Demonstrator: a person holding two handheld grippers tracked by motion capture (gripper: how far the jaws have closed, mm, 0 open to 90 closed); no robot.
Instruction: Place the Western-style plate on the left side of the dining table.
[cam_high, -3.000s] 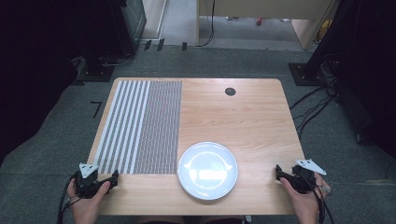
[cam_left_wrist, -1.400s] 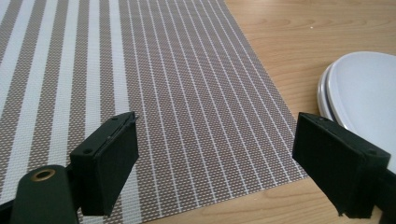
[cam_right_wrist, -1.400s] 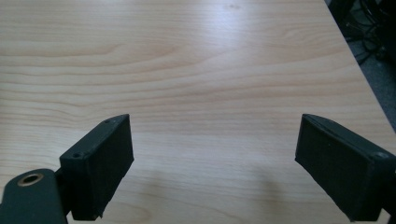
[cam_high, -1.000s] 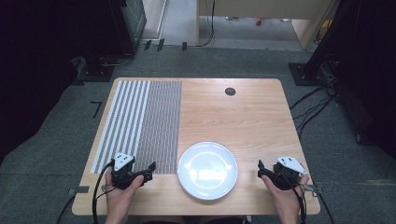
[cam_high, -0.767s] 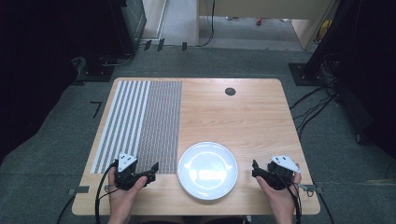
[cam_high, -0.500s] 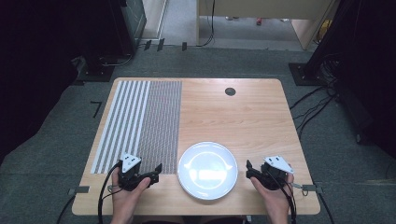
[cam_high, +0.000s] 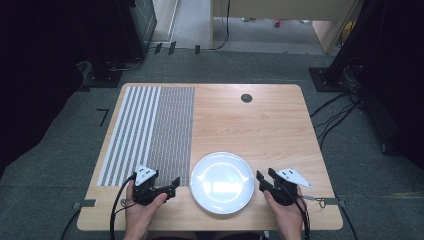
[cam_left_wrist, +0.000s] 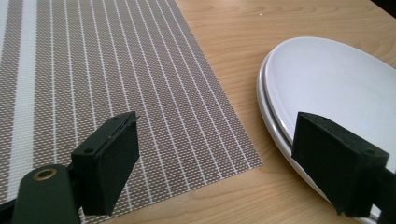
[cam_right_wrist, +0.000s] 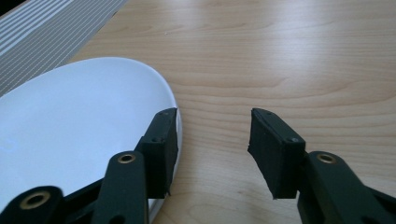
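A white plate (cam_high: 222, 182) lies near the wooden table's front edge. Left of it, my left gripper (cam_high: 173, 186) points at its rim. In the left gripper view, the left gripper (cam_left_wrist: 217, 126) is open wide, with one jaw over the striped placemat (cam_left_wrist: 116, 70) and the other over the plate (cam_left_wrist: 336, 84) rim. My right gripper (cam_high: 261, 178) sits at the plate's right side. Its jaws have just been closing and still stand apart. In the right gripper view, the right gripper (cam_right_wrist: 212, 119) has one jaw over the plate (cam_right_wrist: 79, 116) edge, the other over bare wood, and nothing gripped.
The striped placemat (cam_high: 150, 132) covers the table's left part. The wooden table (cam_high: 250, 130) has a small black round cap (cam_high: 246, 98) near its far edge. Cables trail from both grippers off the front edge. Dark equipment and grey carpet surround the table.
Both hands have moved inward from the table's front corners to the plate's two sides. Over the last second the right gripper slid left up to the plate's rim.
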